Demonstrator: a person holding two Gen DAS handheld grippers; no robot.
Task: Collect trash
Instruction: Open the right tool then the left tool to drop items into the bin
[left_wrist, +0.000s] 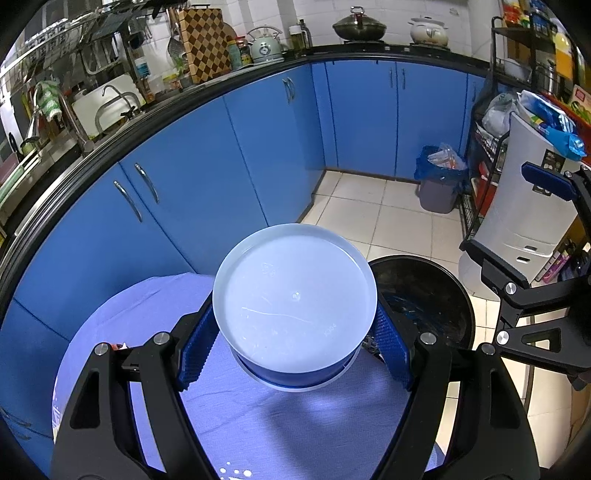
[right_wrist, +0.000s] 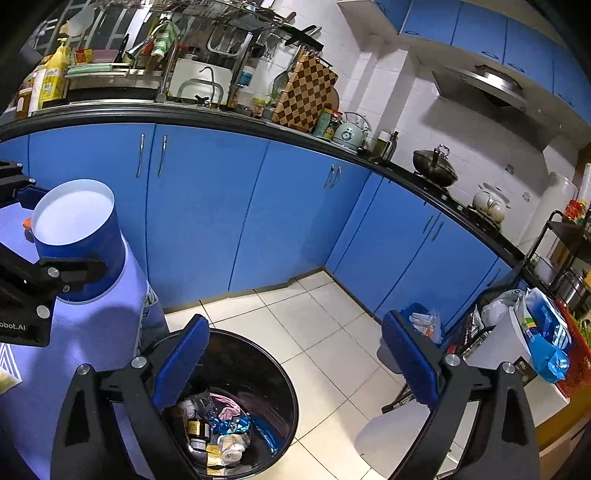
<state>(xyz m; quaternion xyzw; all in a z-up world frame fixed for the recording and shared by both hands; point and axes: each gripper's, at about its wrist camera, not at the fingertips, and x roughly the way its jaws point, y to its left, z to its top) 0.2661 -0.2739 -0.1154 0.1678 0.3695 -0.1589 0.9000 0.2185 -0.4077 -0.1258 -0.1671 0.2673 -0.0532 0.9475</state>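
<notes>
My left gripper (left_wrist: 295, 350) is shut on a round blue tub with a white base (left_wrist: 295, 306), held above the table's purple cloth (left_wrist: 280, 424). The tub (right_wrist: 79, 236) also shows in the right wrist view, clamped at far left. A black trash bin (left_wrist: 428, 306) stands on the floor right beside the table. My right gripper (right_wrist: 295, 369) is open and empty, hovering above that bin (right_wrist: 258, 373), which holds a bottle, foil wrappers and other trash. The right gripper (left_wrist: 517, 236) appears at the right edge of the left wrist view.
Blue kitchen cabinets (right_wrist: 207, 206) wrap around behind under a black counter. A small grey bin with a blue liner (left_wrist: 439, 181) stands in the corner. A wire rack and a white appliance (left_wrist: 524, 206) crowd the right. White floor tiles (right_wrist: 332, 332) lie between.
</notes>
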